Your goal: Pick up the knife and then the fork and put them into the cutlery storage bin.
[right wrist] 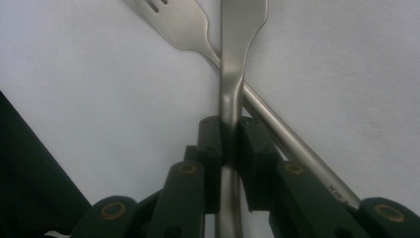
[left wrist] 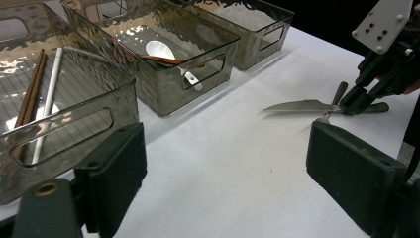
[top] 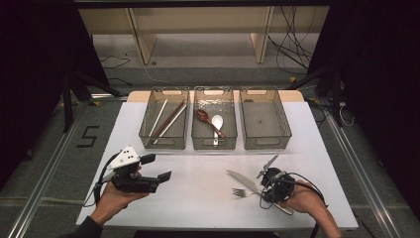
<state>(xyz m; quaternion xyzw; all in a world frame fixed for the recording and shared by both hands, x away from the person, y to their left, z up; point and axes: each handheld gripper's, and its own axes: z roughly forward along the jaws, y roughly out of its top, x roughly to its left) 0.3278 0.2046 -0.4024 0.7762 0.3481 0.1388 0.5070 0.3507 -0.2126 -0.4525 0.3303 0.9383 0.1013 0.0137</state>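
Observation:
A steel knife (top: 241, 179) lies on the white table (top: 198, 198) at the front right, its blade pointing left. My right gripper (top: 270, 187) is shut on the knife's handle (right wrist: 232, 74), with both pads clamped on the metal. A steel fork (right wrist: 183, 20) lies under the knife and crosses it; its tines (top: 239, 192) show just in front of the blade. The left gripper view shows the knife (left wrist: 302, 105) slightly raised at the blade end. My left gripper (top: 157, 167) is held at the front left, open, with nothing between its fingers (left wrist: 119, 168).
Three clear grey bins stand in a row at the back. The left bin (top: 165, 141) holds chopsticks (top: 166, 119), the middle bin (top: 214, 144) a brown spoon and a white spoon (top: 217, 121), and the right bin (top: 265, 144) holds nothing.

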